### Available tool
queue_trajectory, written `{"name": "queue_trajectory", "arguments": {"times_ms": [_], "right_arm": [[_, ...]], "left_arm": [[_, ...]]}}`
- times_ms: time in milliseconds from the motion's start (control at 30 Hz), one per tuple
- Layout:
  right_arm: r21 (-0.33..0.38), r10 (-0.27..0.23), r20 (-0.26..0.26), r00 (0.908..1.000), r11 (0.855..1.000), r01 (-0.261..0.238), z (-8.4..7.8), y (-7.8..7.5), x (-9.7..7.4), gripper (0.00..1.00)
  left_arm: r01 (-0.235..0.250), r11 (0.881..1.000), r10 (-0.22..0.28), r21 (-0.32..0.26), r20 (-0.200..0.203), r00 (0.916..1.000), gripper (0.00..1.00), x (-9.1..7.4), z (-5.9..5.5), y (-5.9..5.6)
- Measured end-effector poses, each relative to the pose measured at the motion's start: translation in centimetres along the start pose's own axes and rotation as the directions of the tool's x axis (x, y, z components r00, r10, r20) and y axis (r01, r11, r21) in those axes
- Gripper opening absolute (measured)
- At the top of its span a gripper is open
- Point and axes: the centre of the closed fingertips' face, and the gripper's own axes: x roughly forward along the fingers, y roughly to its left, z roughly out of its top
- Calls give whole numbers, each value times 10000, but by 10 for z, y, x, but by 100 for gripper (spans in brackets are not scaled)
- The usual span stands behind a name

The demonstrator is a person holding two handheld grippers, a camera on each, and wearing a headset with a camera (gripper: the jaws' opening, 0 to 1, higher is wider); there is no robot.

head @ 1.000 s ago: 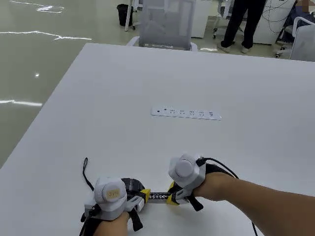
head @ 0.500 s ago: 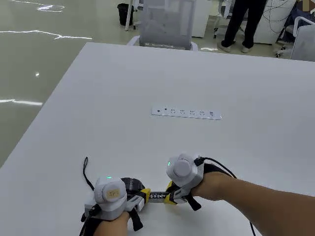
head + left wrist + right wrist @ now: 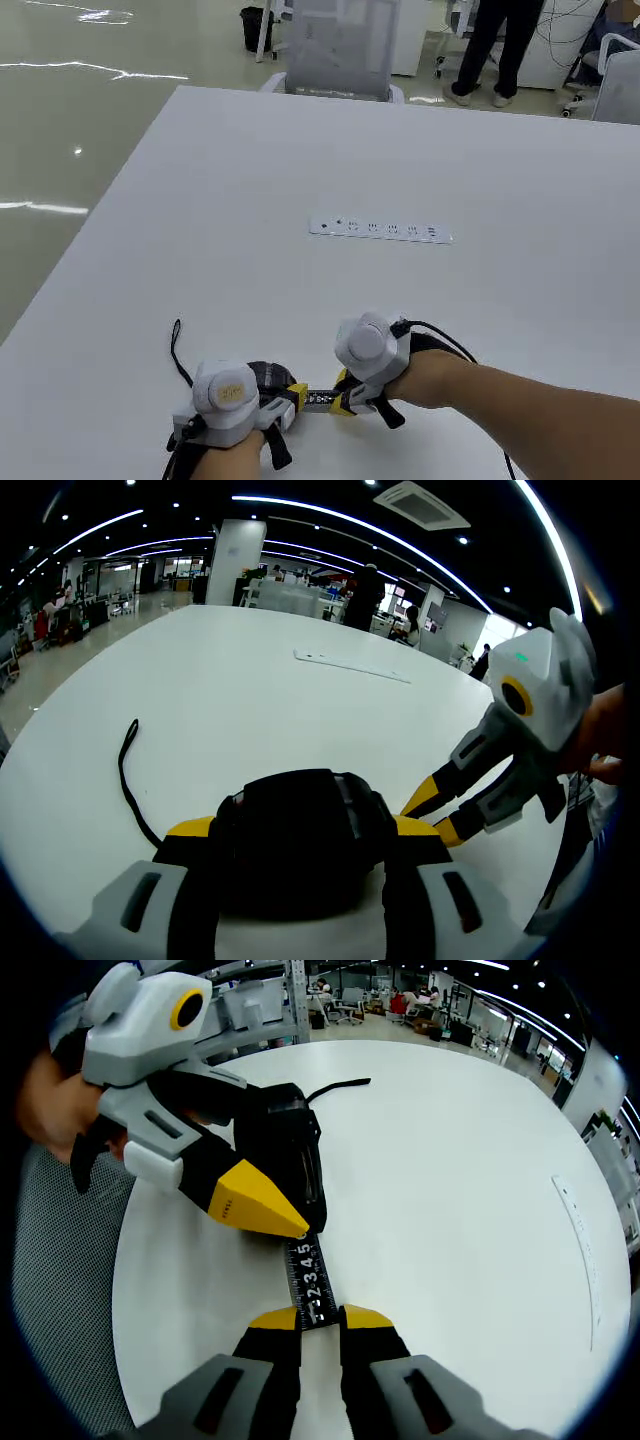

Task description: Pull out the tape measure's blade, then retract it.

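The left gripper (image 3: 283, 398) clamps shut on the tape measure's black case (image 3: 290, 1145), pinning it to the desk (image 3: 300, 160) near the front edge as an anchor; a short blade (image 3: 307, 1278) bridges rightward; the right gripper (image 3: 318, 1316) pinches the blade's tip, apparently to control its travel.

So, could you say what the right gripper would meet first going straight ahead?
Probably the tape measure's case, a short way up the blade that the right gripper pinches.
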Motion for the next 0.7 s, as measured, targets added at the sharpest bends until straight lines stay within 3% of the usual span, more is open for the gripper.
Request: {"name": "queue_trajectory", "arguments": {"times_ms": [700], "right_arm": [[-65,63,137,9999,10000,-62,9,2,5,13]], "left_arm": [[70,9999,-70,-78,7,10000,63,1,0,1]]}}
